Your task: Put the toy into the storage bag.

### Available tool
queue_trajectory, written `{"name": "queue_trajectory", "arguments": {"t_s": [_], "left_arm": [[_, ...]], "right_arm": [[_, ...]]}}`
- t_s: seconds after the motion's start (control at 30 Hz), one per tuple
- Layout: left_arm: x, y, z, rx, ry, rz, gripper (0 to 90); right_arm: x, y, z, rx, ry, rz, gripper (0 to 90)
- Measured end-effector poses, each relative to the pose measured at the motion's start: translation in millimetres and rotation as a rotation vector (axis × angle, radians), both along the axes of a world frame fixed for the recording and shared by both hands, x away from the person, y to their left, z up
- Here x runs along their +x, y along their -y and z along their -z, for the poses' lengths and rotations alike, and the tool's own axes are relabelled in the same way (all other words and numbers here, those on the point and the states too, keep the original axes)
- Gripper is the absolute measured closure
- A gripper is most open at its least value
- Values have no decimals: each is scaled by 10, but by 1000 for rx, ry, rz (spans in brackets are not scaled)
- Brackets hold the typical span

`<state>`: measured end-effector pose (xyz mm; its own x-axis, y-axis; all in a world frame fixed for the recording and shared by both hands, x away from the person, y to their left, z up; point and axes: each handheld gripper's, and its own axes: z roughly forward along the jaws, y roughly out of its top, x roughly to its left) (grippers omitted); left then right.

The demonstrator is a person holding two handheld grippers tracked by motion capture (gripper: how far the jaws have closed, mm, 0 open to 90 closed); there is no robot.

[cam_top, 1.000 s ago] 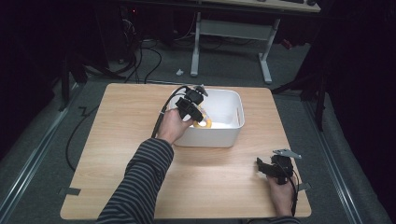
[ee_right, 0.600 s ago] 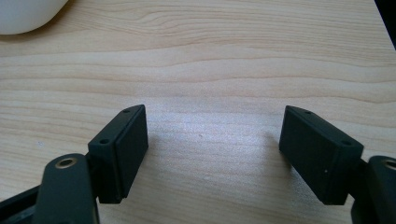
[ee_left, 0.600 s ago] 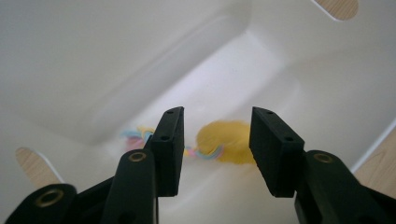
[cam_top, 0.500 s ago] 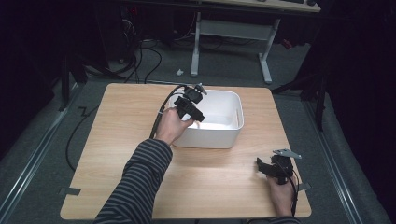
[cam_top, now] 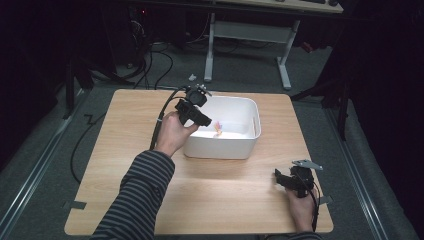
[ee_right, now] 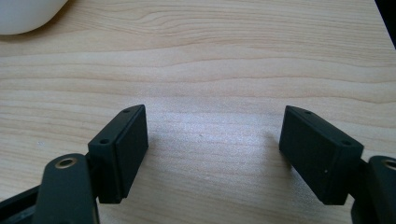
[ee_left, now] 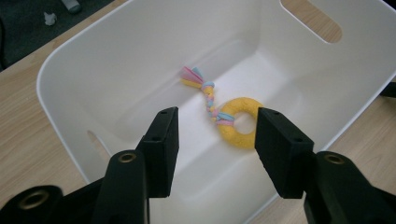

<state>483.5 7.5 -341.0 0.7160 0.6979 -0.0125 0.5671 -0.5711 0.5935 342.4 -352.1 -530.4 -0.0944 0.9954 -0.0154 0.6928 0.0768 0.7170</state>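
One white bin (cam_top: 222,147) at table (cam_top: 125,150) centre, toward 12 o'clock. One yellow ring rope toy (ee_left: 236,121) inside. Two grippers: left gripper (ee_left: 215,144), right gripper (ee_right: 212,154).

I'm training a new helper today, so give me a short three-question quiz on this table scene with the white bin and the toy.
1. True or false: the ring toy lies on the floor of the white bin.
2. Which is correct about the left gripper? A: its fingers clamp the toy. B: it is above the bin with fingers apart, the toy lying loose below. C: it rests on the table beside the bin.
3. What is between the fingers of the right gripper?

Key:
1. True. The yellow ring with its braided pastel rope lies flat inside.
2. B. Its fingers have just been opening, with nothing pressed between them.
3. Nothing; they stand open over bare wooden table.
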Motion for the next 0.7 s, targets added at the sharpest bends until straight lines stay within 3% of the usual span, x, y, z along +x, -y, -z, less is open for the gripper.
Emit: {"name": "queue_trajectory", "arguments": {"t_s": [0.3,0.7], "left_arm": [[-85,-240,-114,-36,39,-28,502],[-187,-561,-120,-83,56,-74,502]], "right_arm": [[0,0,0,0,0,0,238],[-1,-2,0,1,-1,1,238]]}}
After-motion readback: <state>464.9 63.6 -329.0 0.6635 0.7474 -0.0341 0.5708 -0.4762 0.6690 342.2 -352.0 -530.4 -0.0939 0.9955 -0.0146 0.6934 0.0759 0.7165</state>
